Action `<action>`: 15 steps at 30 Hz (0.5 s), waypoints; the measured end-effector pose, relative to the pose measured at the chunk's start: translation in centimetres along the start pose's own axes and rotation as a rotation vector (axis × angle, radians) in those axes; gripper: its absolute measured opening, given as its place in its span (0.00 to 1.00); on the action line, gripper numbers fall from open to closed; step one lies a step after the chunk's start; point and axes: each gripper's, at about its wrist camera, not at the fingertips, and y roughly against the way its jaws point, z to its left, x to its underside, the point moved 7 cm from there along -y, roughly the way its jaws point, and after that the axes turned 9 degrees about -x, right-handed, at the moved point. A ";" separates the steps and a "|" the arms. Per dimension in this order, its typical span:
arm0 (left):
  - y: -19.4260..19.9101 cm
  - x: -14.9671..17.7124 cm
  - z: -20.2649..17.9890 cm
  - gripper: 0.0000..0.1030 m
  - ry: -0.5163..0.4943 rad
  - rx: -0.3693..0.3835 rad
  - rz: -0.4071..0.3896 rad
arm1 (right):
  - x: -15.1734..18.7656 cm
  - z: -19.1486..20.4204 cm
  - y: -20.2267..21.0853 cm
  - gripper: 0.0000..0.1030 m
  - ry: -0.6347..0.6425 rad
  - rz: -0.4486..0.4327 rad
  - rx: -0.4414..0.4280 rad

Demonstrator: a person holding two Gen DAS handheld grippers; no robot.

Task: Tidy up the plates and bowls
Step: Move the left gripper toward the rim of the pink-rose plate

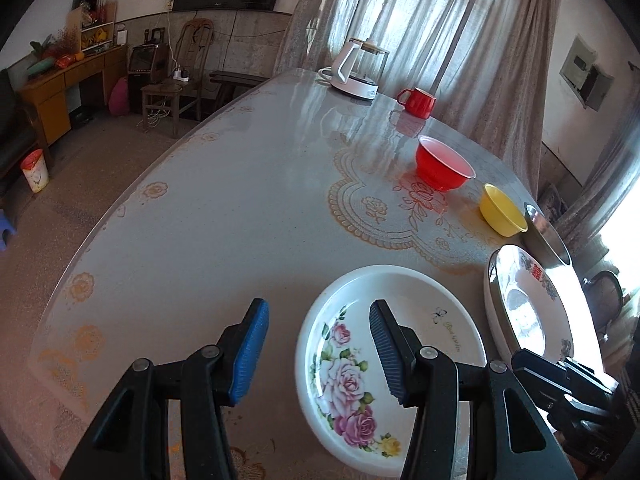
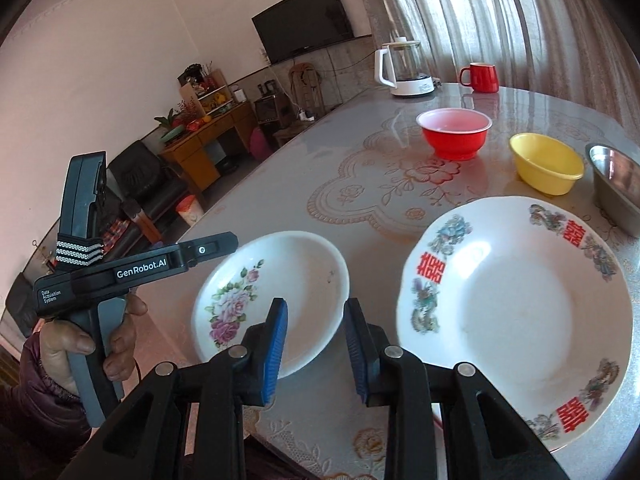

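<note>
Rose plate (image 2: 276, 292) low on the surface (image 1: 224, 208), at its near edge; bigger plate with red characters (image 2: 516, 312) just beside it to the right. Farther back, a red bowl (image 2: 456, 136), a yellow bowl (image 2: 548, 168), a steel bowl (image 2: 616, 184); beyond those, a red mug (image 2: 482, 76) and a kettle (image 2: 404, 68). Left tongs (image 1: 320, 348) released, straddling the rose plate's left rim without pressing. Right tongs (image 2: 316, 348) released, gap narrow, nothing between, over the space between both plates.
</note>
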 end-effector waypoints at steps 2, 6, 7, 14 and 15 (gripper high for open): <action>-0.1 0.5 0.6 0.52 0.002 0.000 0.007 | 0.5 0.0 -0.8 0.25 -0.008 0.022 -0.003; -0.3 1.1 1.2 0.50 0.004 0.021 0.019 | 1.1 -0.3 -1.6 0.24 -0.034 0.044 0.000; -0.4 1.3 1.2 0.50 0.001 0.028 0.026 | 1.2 -0.4 -1.8 0.24 -0.035 0.050 0.005; -1.2 2.2 0.6 0.47 -0.027 0.064 0.055 | 1.7 -1.3 -2.7 0.24 -0.055 0.075 0.026; -1.3 2.3 0.5 0.45 -0.030 0.064 0.059 | 1.7 -1.5 -2.9 0.24 -0.059 0.078 0.026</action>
